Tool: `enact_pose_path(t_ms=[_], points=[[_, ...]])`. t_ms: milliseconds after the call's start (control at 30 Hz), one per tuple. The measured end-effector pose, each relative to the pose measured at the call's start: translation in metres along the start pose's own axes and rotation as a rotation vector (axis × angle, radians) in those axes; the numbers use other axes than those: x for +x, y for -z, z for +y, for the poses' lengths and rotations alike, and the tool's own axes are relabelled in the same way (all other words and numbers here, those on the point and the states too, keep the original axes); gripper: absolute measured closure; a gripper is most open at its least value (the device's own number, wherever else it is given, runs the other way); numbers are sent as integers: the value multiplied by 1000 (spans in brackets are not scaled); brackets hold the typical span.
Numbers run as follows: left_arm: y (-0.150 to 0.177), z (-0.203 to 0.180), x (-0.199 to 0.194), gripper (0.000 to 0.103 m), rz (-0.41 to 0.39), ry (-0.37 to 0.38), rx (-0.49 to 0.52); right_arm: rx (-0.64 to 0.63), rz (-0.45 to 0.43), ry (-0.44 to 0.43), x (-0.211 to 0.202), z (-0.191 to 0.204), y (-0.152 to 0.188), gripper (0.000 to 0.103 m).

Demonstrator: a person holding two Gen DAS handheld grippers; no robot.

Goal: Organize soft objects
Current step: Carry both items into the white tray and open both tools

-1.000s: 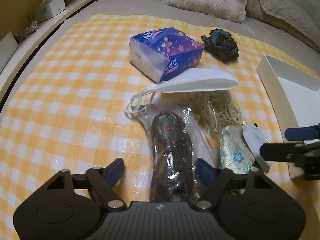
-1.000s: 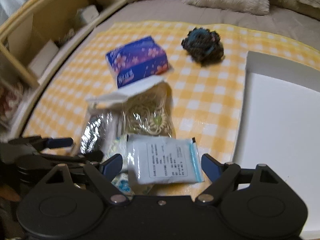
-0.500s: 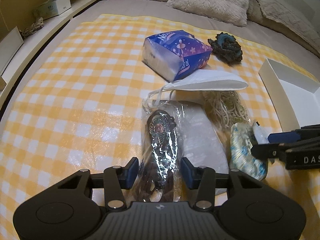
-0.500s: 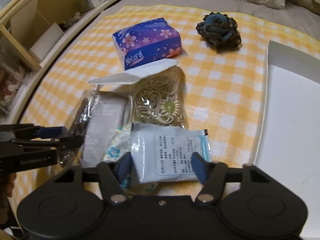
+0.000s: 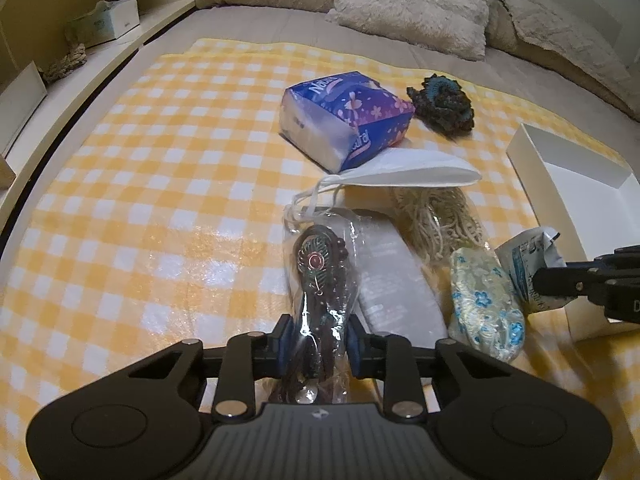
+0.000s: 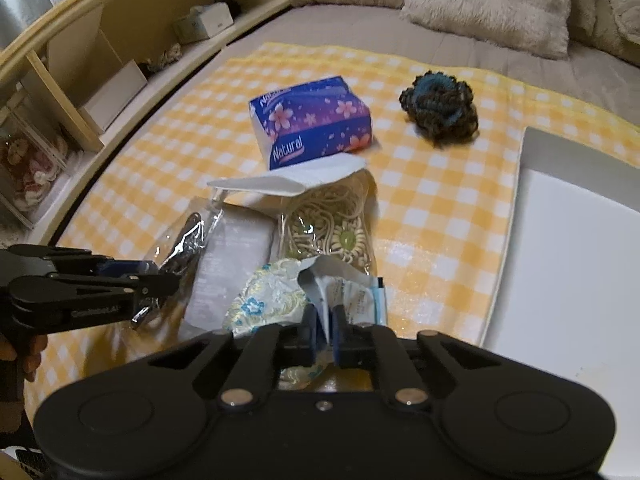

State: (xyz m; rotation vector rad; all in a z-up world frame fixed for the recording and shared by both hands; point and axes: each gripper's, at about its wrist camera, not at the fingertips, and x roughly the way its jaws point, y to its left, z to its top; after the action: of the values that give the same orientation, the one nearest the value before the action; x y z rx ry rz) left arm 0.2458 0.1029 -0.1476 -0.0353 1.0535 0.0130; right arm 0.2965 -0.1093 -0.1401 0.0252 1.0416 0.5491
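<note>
Both my grippers have closed since a second ago: left gripper clamps the beaded pouch, right gripper pinches the white sachet. Only the right view shows the shelf doll.

Left gripper, wide open 1.0 s ago, now clamps the clear bag of dark beads. Right gripper likewise closes, crumpling the white sachet between its jaws.

A home bedroom. Fluffy pillows lie at the head of the bed, beyond the checked blanket. A wooden shelf beside the bed holds a tissue box.
</note>
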Motion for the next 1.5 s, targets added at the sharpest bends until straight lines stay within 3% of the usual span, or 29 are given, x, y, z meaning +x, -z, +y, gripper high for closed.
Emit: enact_pose_path(t_ms=[100,200,233,300,400,600,800,967,1167,1500], points=[[1,-1,-2,68,0,16,-2,7,-11,-2,-7,0,2,96],[3,-3,-3,38,-5,22,-5,9,-30,-12,-14,3,1,96],[4,-3,-3,37,0,29,-5,11,-38,-17,-16,4,0,96],[5,-2,-4,38,-2,26,-2,17,-54,-28,-21,5,-1,96],[4,1,-2,61,0,17,-1,23,-68,-38,-26,6,-1,96],[4,11,8,78,54,24,-36,17,-64,-16,-28,5,2,96],[0,12,-14,79,-20,-1,-46,32,-116,-14,-41,1,1,96],[-6,12,-41,79,-117,-13,-73,48,-213,-16,-64,1,0,96],[-15,0,-70,79,-217,4,-86,82,-322,-22,-97,-6,-1,96],[-27,-41,-96,79,-314,64,-66,131,-413,34,-144,-33,16,96]])
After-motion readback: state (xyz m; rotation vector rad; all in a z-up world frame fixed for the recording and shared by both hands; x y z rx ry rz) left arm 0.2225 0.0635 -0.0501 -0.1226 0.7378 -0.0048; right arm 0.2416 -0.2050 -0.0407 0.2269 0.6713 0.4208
